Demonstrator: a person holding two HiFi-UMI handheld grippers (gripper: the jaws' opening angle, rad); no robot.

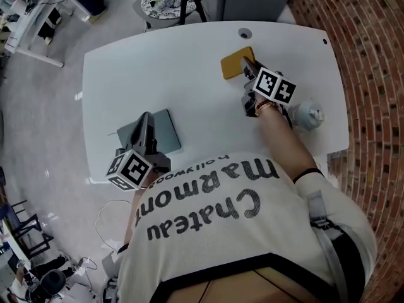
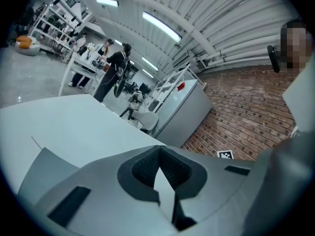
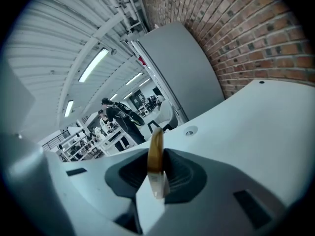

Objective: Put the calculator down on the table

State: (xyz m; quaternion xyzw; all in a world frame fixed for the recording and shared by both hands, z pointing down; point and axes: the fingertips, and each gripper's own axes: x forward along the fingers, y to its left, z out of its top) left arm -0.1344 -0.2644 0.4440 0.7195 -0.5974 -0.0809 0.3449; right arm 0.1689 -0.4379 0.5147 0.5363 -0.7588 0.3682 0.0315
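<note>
Two grippers show in the head view over a white table (image 1: 189, 62). The right gripper (image 1: 247, 68) is out over the far right part of the table and holds the calculator (image 1: 235, 64), a flat mustard-yellow slab, by its near edge. The slab sits tilted, and I cannot tell whether its far edge touches the surface. The left gripper (image 1: 146, 120) lies low at the near left, over a flat grey pad (image 1: 167, 128). A pale grey lump (image 1: 308, 113) sits near the right edge, apart from the calculator.

In the left gripper view the jaws are closed tip to tip with nothing between them. A corner of the grey pad (image 2: 44, 168) shows beneath them on the left.

In the right gripper view the jaws stand narrow, both pads pressed on the calculator (image 3: 156, 154). It is seen edge-on as a thin brown-yellow strip with a white end nearest the camera. The table (image 3: 256, 127) slopes away below it, with a round cable hole (image 3: 189, 131) farther off.

The calculator looks light, stiff and thin. Its smooth plastic shell could slip or swing when pinched along one edge. I judge the present hold at the edge good enough for lowering. It would be best laid flat before the pads let go, since a drop onto a corner could crack the case or the display.
</note>
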